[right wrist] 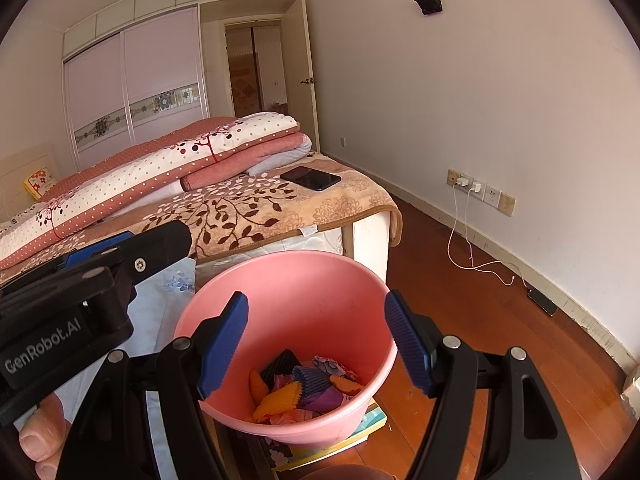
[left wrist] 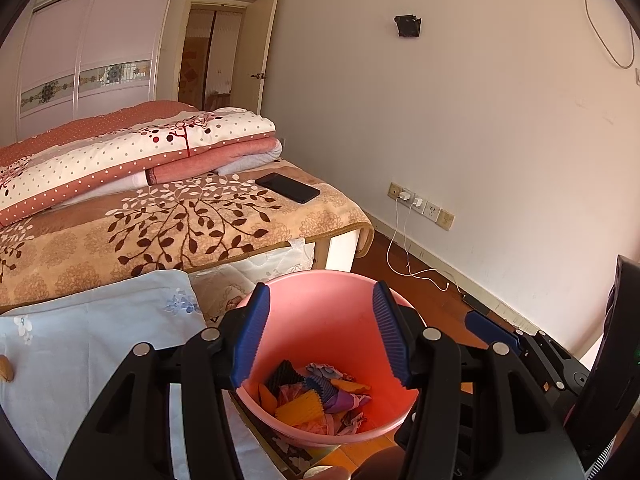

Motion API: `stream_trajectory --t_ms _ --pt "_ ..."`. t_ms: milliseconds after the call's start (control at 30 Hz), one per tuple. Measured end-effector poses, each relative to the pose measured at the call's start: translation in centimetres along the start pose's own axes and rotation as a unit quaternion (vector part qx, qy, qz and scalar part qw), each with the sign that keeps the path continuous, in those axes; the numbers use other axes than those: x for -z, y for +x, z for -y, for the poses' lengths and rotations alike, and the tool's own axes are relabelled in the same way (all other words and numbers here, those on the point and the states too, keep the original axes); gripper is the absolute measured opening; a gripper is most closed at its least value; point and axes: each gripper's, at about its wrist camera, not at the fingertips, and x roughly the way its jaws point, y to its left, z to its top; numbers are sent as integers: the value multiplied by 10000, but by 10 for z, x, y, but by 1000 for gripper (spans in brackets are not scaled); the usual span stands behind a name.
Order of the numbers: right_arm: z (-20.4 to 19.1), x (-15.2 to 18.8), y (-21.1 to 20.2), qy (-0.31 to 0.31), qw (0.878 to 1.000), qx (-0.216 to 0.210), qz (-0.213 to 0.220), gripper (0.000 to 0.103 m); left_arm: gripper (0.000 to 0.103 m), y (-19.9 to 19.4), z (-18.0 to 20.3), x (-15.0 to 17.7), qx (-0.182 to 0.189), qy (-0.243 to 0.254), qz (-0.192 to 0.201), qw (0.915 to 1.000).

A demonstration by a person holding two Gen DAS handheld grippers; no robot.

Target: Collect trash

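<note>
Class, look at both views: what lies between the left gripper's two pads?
Nothing is gripped. Between the open left gripper pads only the pink bucket below shows, scraps at its bottom; left wrist view.

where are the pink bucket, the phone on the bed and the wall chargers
pink bucket (right wrist: 320, 280): right wrist view, on its bare inner back wall.
phone (right wrist: 310, 178): right wrist view, middle of its dark screen.
wall chargers (right wrist: 464, 181): right wrist view, on the left white plug in the socket strip.

Phone (left wrist: 288, 187) on bed blanket (left wrist: 168, 232) (leaf-patterned)
</note>
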Motion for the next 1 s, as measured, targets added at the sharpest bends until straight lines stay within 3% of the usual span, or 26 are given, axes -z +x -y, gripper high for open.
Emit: stream_trajectory --t_ms 1000 --pt "-46 18 -76 -282 9986 -347 281 70 54 -90 -39 28 -601 -259 270 9975"
